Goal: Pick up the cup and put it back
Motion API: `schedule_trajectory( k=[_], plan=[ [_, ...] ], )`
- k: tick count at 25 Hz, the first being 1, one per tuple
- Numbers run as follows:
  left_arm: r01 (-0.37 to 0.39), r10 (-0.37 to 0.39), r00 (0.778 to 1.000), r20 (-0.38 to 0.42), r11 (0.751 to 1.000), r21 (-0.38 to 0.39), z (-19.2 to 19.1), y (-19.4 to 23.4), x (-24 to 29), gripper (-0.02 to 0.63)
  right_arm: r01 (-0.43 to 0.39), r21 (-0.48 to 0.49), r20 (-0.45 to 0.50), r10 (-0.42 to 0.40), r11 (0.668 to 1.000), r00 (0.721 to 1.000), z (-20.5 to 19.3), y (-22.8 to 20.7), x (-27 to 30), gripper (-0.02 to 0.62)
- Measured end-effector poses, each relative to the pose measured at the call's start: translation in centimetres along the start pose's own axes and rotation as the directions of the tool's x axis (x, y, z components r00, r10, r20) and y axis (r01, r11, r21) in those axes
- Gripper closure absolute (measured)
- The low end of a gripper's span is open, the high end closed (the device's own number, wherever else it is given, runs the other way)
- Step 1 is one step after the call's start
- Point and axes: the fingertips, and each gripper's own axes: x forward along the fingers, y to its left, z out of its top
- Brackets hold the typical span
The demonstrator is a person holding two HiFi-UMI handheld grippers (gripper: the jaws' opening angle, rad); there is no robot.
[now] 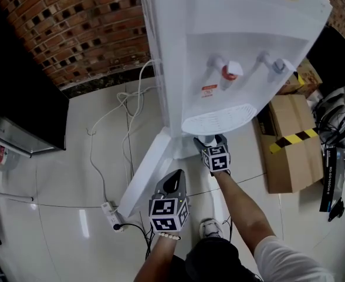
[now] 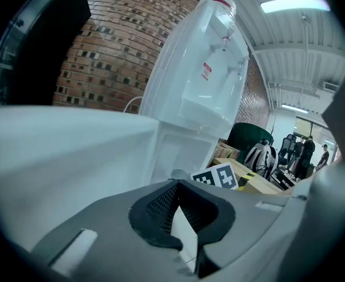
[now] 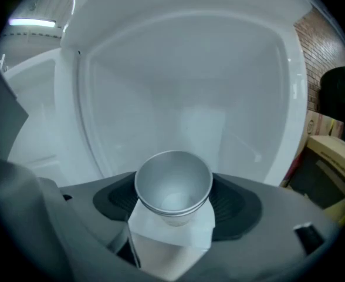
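**Cup.** The cup (image 3: 173, 184) is small, round and plain silver-grey. Its mouth faces up, and a double line runs round the rim. Whether it is one cup or two nested cannot be told. It is located inside the white lower cabinet (image 3: 184, 87) of the water dispenser (image 1: 237, 40). Whether it rests on the cabinet bottom cannot be told.

**Surroundings.**
- The cabinet door (image 1: 146, 172) stands swung open to the left.
- The drip tray (image 1: 219, 119) and the red-marked tap (image 1: 230, 70) overhang the opening, directly above the right gripper (image 1: 210, 143).
- Cardboard boxes (image 1: 290, 140) stand just right of the dispenser.
- A power strip (image 1: 111, 211) with cables lies on the tiled floor (image 1: 55, 175) to the left, near a brick wall (image 1: 73, 28).

**Position relative to the fingers.** The right gripper's fingers (image 3: 114, 200) stand wide, one dark pad on each side of the cup. Both pads meet the cup wall below the rim, and the cup sits centred between them. The left gripper (image 1: 173, 180) is held beside the open door. Its fingers (image 2: 161, 207) are pressed together with nothing between them.
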Motion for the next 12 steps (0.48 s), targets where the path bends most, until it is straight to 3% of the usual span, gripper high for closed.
schedule_trajectory(
  k=[6, 12],
  plan=[
    [-0.036, 0.036, 0.998, -0.042, 0.999, -0.006, 4.3, -2.3, -6.4, 0.599, -0.022, 0.016, -0.035, 0.023, 1.0, 0.999, 3.5, 2.7, -10.1, 0.221],
    [-0.026, 0.024, 0.995, -0.101, 1.0, -0.016, 9.7, -8.3, -17.1, 0.6, -0.018, 0.081, -0.059, 0.022, 0.997, 0.998, 8.8, 5.5, -26.3, 0.221]
  ],
)
